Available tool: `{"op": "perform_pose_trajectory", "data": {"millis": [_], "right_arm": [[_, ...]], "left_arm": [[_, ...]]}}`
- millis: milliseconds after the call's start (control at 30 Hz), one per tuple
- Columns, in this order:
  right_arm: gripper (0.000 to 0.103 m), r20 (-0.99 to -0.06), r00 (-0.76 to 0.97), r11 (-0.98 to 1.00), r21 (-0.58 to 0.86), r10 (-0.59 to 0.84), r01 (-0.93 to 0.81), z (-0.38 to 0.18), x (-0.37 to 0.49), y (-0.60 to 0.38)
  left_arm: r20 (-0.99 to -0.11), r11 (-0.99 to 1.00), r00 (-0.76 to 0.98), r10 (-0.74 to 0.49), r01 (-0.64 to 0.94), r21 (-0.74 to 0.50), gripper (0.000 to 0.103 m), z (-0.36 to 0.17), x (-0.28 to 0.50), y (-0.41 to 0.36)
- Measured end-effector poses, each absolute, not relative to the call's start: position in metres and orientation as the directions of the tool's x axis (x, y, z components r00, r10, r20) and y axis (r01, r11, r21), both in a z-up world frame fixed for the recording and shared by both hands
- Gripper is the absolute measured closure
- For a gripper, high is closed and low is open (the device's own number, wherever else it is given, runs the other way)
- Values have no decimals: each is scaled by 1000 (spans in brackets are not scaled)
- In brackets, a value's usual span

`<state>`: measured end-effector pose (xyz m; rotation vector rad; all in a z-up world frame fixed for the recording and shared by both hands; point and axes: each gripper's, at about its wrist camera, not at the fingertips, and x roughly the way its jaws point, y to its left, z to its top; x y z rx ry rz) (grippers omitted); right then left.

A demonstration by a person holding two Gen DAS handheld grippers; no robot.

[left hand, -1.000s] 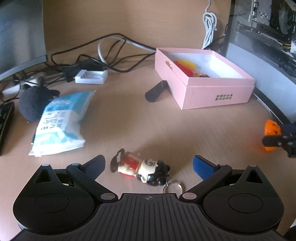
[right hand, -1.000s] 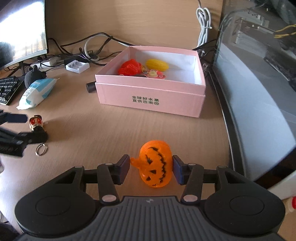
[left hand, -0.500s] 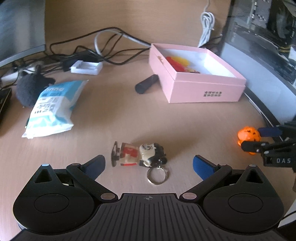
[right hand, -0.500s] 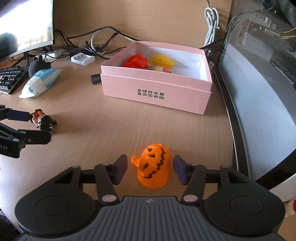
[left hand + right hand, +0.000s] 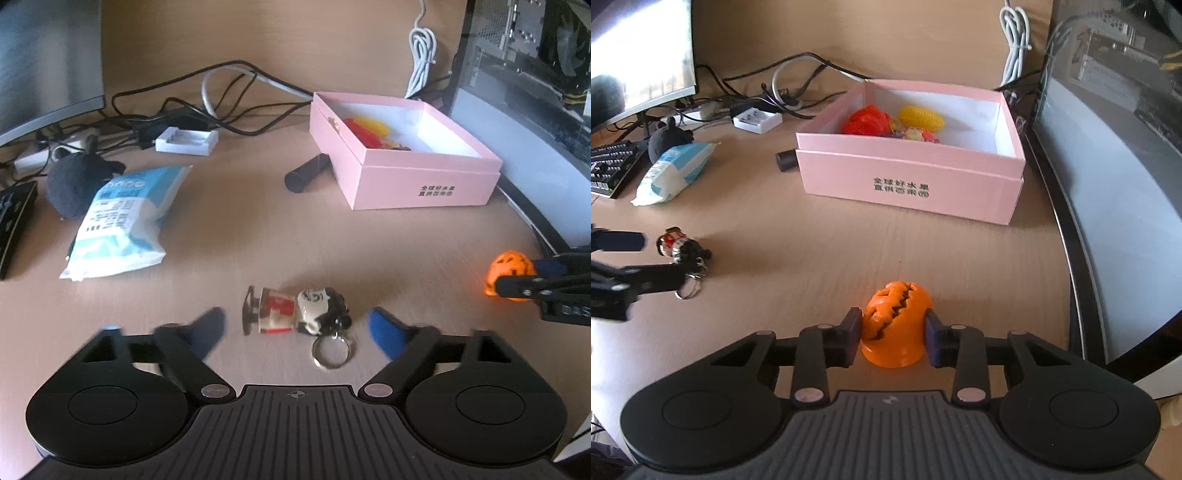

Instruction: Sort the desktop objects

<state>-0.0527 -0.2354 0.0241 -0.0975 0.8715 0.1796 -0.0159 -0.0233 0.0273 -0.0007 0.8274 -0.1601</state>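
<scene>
Orange plastic, the pumpkin toy (image 5: 895,328) sits tilted between the right gripper (image 5: 893,338) pads, which touch or nearly touch it; whether they clamp it I cannot tell. The left wrist view alone shows the left gripper (image 5: 295,328) jaws apart around the figure keychain (image 5: 295,314). Behind, toward the desk (image 5: 812,251) back edge: tissue pack (image 5: 122,221), black cylinder (image 5: 306,172), pink box (image 5: 908,181).
</scene>
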Motion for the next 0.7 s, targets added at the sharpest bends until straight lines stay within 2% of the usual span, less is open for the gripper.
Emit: {"op": "perform_pose_trajectory", "data": {"millis": [100, 267, 333, 467, 500, 533, 600, 700], "right_arm": [[71, -762, 637, 980, -16, 115, -197, 28, -59, -235], [71, -766, 634, 982, -18, 106, -185, 27, -63, -236], [71, -773, 625, 981, -19, 107, -192, 24, -65, -235], [71, -792, 601, 977, -24, 110, -210, 18, -66, -233], [68, -795, 597, 977, -26, 108, -211, 17, -66, -233], [61, -796, 595, 977, -29, 106, -212, 17, -66, -233], [53, -793, 600, 976, -38, 100, -213, 16, -66, -233], [53, -791, 602, 975, -37, 105, -218, 15, -66, -234]], "left_arm": [[-742, 989, 659, -124, 138, -43, 19, 24, -9, -27], [-748, 988, 652, -126, 147, -39, 25, 22, -5, -33], [-751, 988, 649, -122, 153, -28, 31, 21, -6, -35], [-753, 988, 647, -121, 149, -31, 33, 21, -8, -34], [-753, 989, 647, -118, 146, -30, 33, 21, -9, -33], [-754, 989, 647, -115, 142, -29, 33, 21, -10, -33], [-756, 990, 645, -113, 137, -32, 33, 22, -12, -31], [-757, 989, 642, -121, 139, -40, 33, 22, -15, -30]]}}
